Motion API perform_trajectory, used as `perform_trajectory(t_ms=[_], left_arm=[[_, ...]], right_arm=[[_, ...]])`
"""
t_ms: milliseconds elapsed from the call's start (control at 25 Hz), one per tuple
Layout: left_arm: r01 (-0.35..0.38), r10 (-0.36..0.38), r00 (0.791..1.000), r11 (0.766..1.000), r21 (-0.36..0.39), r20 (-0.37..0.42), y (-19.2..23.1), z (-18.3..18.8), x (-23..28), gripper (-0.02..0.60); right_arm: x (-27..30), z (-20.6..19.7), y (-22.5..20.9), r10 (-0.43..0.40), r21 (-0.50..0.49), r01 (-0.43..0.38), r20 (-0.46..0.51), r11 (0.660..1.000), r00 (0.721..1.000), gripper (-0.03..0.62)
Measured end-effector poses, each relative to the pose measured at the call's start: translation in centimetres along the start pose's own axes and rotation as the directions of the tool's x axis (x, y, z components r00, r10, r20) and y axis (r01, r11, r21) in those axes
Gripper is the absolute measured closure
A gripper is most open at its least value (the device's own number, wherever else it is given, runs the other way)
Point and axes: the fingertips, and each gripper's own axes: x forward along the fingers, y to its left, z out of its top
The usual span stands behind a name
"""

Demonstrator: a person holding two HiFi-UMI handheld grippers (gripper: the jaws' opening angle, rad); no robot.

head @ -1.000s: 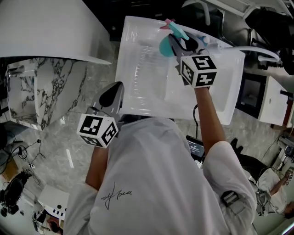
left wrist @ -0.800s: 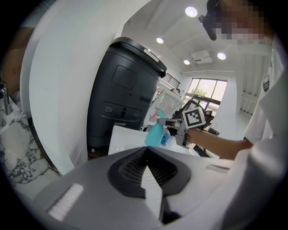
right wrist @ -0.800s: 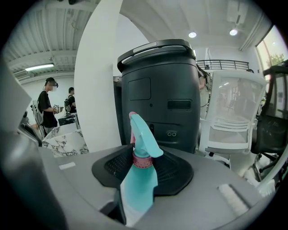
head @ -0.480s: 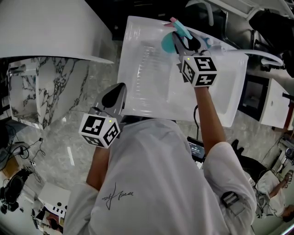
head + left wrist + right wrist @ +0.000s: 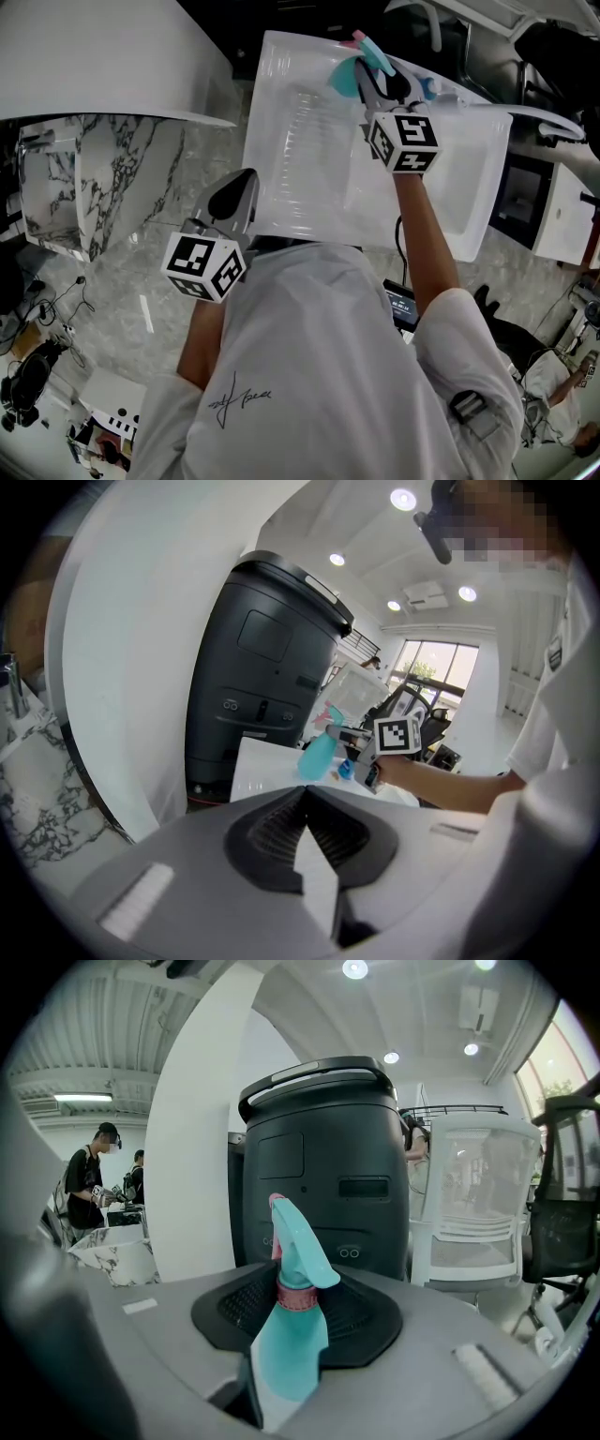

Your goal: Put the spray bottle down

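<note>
A teal spray bottle (image 5: pixel 347 75) with a pink collar and a teal trigger head hangs over the far part of the white table (image 5: pixel 300 187). My right gripper (image 5: pixel 373 86) is shut on it. In the right gripper view the pads clamp the spray bottle (image 5: pixel 292 1335) at its neck and shoulder, with the trigger head sticking up above my right gripper (image 5: pixel 295 1302). My left gripper (image 5: pixel 232 197) hovers at the table's near edge, shut and empty. The left gripper view shows my left gripper (image 5: pixel 305 794) with its pads together and the spray bottle (image 5: pixel 319 754) far ahead.
A tall black machine (image 5: pixel 323 1166) stands beyond the table, with a white chair (image 5: pixel 469 1213) to its right. A small blue object (image 5: pixel 429 86) lies on the table near the bottle. A marble counter (image 5: pixel 103 178) is at the left. People (image 5: pixel 94 1185) stand far back.
My right gripper has carried the bottle a little farther across the table toward its far edge. My left gripper has stayed where it was.
</note>
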Motion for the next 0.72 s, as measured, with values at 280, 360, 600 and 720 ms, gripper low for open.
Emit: perform_trajectory(t_ms=[280, 360, 600, 720], left_arm=[[-0.004, 0.004, 1.0, 1.0, -0.003, -0.01, -0.01, -0.21, 0.12, 0.54], [-0.007, 0.006, 1.0, 1.0, -0.006, -0.013, 0.0, -0.31, 0.18, 0.54], [-0.01, 0.01, 1.0, 1.0, -0.006, -0.02, 0.0, -0.5, 0.23, 0.54], [-0.012, 0.012, 1.0, 1.0, -0.005, -0.02, -0.09, -0.46, 0.24, 0.54]], right_arm=[[0.4, -0.27, -0.24, -0.027, -0.046, 0.03, 0.054, 0.998, 0.998, 0.462], [0.48, -0.27, -0.38, -0.033, -0.055, 0.037, 0.068, 0.998, 0.997, 0.462], [0.86, -0.66, -0.16, -0.02, -0.042, 0.023, 0.088, 0.999, 0.996, 0.462], [0.96, -0.98, -0.16, -0.018, -0.048, 0.022, 0.091, 0.999, 0.996, 0.462]])
